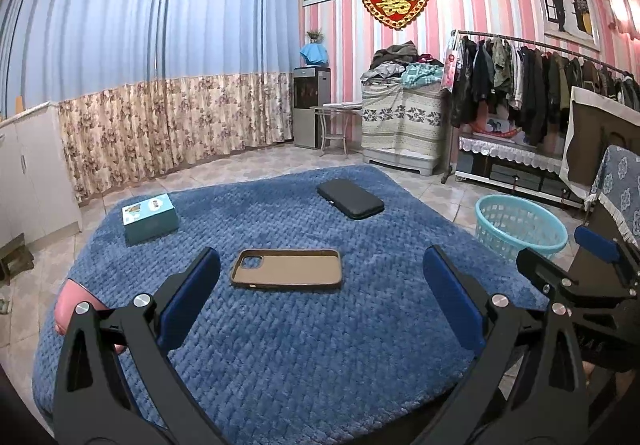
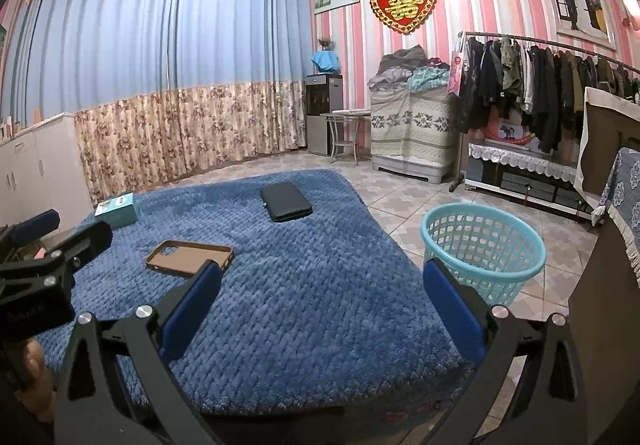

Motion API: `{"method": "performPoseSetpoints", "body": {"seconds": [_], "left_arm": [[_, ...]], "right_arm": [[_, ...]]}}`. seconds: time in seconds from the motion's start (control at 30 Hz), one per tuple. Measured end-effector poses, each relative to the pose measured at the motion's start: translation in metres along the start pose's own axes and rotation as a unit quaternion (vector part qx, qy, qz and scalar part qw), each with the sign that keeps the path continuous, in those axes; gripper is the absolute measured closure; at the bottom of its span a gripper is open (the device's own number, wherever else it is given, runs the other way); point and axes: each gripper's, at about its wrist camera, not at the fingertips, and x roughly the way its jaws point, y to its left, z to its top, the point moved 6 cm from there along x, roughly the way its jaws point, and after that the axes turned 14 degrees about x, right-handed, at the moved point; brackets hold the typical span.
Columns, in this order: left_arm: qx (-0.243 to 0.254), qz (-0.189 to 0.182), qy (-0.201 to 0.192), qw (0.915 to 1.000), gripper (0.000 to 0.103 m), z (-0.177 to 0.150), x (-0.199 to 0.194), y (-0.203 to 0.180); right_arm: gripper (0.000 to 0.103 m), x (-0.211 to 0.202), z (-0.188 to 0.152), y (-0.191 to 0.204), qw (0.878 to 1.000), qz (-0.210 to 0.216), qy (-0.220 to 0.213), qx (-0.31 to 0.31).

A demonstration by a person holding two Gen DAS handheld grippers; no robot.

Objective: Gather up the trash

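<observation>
A brown phone case (image 1: 286, 268) lies inside-up on the blue blanket (image 1: 280, 345), just ahead of my open, empty left gripper (image 1: 320, 273). A teal box (image 1: 149, 218) sits at the far left and a black case (image 1: 350, 198) at the far middle. A turquoise basket (image 1: 520, 229) stands on the floor to the right. In the right wrist view my right gripper (image 2: 322, 281) is open and empty above the blanket (image 2: 300, 305); the phone case (image 2: 188, 258) is ahead-left, the black case (image 2: 285, 202) beyond, the teal box (image 2: 118, 209) far left, the basket (image 2: 482, 251) ahead-right.
A tiled floor (image 2: 404, 201) surrounds the blanket. White cabinets (image 1: 32, 181) stand left, a clothes rack (image 1: 540, 85) and a low shelf (image 2: 524, 173) right, a covered chest (image 1: 402, 125) and a water dispenser (image 1: 311, 107) at the back. A covered chair (image 2: 624, 205) is at the right edge.
</observation>
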Motion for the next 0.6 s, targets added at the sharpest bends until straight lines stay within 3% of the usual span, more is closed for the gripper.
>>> {"method": "performPoseSetpoints", "body": {"seconds": [0.6], "left_arm": [[-0.001,0.002,0.007,1.0000,0.005,-0.0013,0.0030,-0.0036]], "right_arm": [[0.004,-0.0037,0.0065,-0.0054,1.000,-0.002,-0.009,0.003]]}}
